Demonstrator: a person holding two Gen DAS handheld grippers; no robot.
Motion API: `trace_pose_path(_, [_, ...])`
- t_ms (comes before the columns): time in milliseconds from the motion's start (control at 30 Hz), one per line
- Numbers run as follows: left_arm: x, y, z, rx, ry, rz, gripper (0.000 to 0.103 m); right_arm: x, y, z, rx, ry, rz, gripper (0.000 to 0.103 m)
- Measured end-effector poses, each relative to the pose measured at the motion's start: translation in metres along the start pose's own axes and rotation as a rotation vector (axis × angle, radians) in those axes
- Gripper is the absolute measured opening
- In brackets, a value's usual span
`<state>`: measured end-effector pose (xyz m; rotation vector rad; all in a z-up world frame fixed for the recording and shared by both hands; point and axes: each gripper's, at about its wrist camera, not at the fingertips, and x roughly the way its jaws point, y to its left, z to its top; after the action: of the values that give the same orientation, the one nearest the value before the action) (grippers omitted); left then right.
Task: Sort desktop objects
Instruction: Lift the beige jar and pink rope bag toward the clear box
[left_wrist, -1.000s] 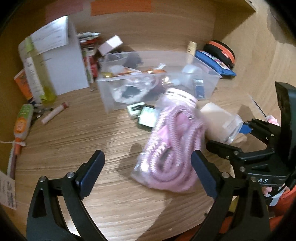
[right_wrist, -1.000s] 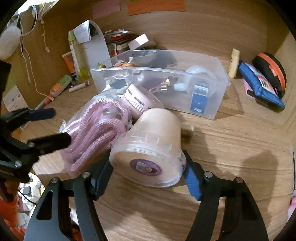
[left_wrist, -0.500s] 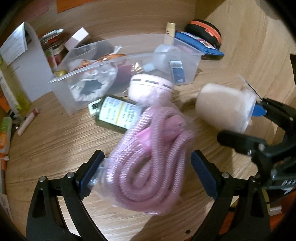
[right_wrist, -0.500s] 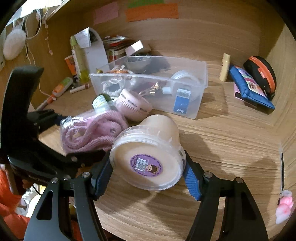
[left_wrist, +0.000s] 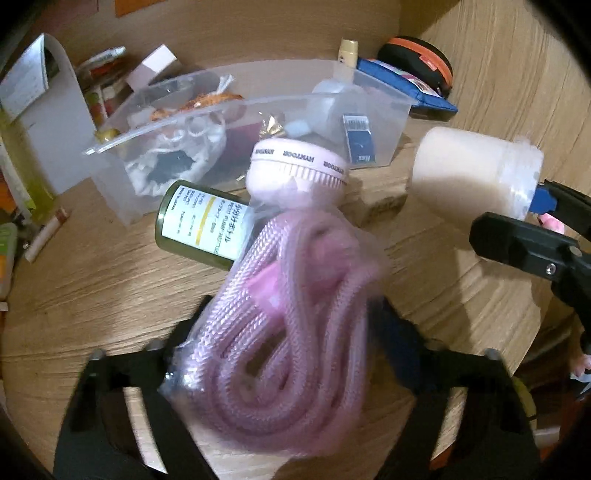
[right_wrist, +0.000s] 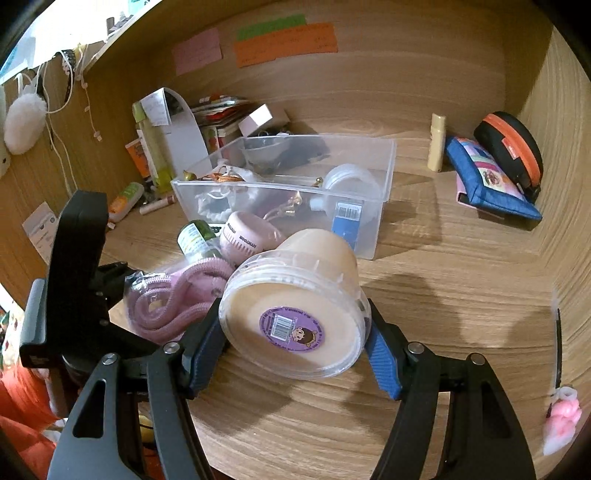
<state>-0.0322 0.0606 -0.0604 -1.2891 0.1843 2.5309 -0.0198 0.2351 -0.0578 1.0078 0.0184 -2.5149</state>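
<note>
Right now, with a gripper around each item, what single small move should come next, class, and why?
Probably carry the right gripper forward and release the cream tub into the clear bin. The tub is already clamped and raised off the desk, and the bin stands open just ahead. The left gripper appears closed on the bagged pink rope, which can follow.

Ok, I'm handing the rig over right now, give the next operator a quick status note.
Left gripper: shut on the bagged pink rope.
Right gripper: shut on the beige tub, lid toward the camera.
Clear bin sits behind them, already holding small items.
Green bottle and pink round device lie on the desk before the bin.
Left: place both held items, then sort those two.
</note>
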Motion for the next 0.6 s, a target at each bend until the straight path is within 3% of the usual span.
trace_pose_path(100, [-0.004,0.006,-0.001,-0.025,-0.009,-0.028,0.061,-0.001,-0.001,0.0,0.003,-0.001,0.003,0.066])
trace_pose_path(233, [-0.014,0.019,-0.005,-0.054,-0.018,-0.051,0.055,-0.004,-0.002,0.003,0.007,-0.012,0.005,0.066])
trace_pose_path(333, [-0.026,0.029,-0.006,-0.085,-0.033,-0.084,0.054,-0.006,-0.004,0.006,0.016,-0.02,0.017,0.066])
trace_pose_path(600, [-0.066,0.055,0.003,-0.143,-0.142,-0.06,0.054,-0.009,-0.003,0.017,0.019,-0.041,0.046,0.066])
